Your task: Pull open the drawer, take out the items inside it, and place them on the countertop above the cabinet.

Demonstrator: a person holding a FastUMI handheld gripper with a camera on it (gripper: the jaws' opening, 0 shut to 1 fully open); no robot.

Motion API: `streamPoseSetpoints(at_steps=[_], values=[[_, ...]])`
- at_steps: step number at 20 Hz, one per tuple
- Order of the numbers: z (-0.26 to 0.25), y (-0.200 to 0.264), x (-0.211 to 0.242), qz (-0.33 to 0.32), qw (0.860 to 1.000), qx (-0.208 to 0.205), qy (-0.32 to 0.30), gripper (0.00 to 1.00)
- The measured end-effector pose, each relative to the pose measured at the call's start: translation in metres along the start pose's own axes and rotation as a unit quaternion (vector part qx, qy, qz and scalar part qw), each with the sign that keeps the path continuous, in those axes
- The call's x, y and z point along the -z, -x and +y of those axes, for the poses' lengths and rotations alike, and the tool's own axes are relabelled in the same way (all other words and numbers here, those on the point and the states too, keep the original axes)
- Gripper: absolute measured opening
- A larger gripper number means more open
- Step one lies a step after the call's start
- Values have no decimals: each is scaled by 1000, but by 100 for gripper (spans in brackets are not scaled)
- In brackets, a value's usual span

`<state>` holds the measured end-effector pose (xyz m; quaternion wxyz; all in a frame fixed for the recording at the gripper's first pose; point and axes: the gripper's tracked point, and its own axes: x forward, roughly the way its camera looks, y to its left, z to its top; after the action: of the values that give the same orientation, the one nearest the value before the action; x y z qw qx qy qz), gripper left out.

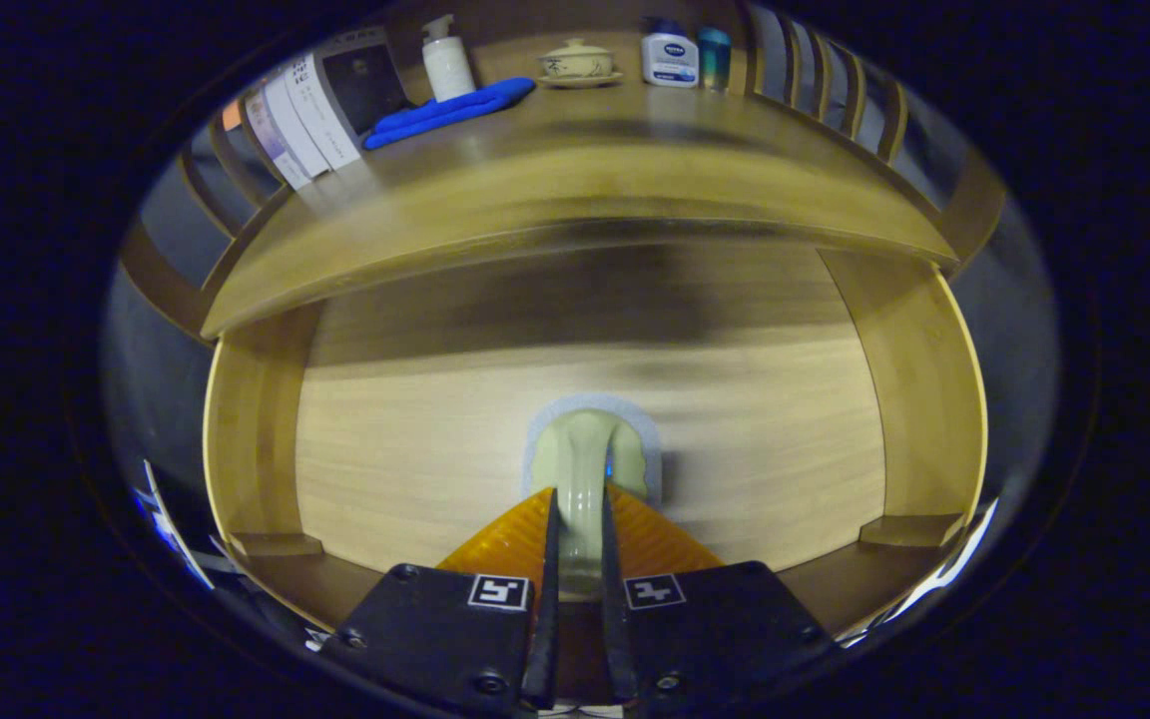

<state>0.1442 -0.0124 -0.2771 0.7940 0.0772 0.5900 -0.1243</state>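
Squarely between gripper [577, 529] fingers, pinched: drawer handle [585, 469].

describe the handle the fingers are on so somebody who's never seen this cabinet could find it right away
Start at the wooden cabinet's countertop; below it is the pale drawer front. At its middle sits the drawer handle, a pale green arched pull on a light backing plate, with both fingers pressed on it. Nothing else sticks out of that flat panel.

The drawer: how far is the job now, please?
Done: little; the drawer front looks not yet pulled out, and nothing of its inside shows. In hand: the gripper is shut on the handle. Left: pull it open, then lift the items onto the countertop.
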Motion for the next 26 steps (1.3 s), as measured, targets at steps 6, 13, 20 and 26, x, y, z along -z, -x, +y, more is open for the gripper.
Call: streamPoseSetpoints(at_steps=[6,13,20,26], values=[[11,44,-14,-31,999,-32,6,21],[24,92,-48,-67,996,-52,15,21],[31,121,-109,-106,993,-50,9,21],[37,135,-155,-125,991,-57,-9,21]])
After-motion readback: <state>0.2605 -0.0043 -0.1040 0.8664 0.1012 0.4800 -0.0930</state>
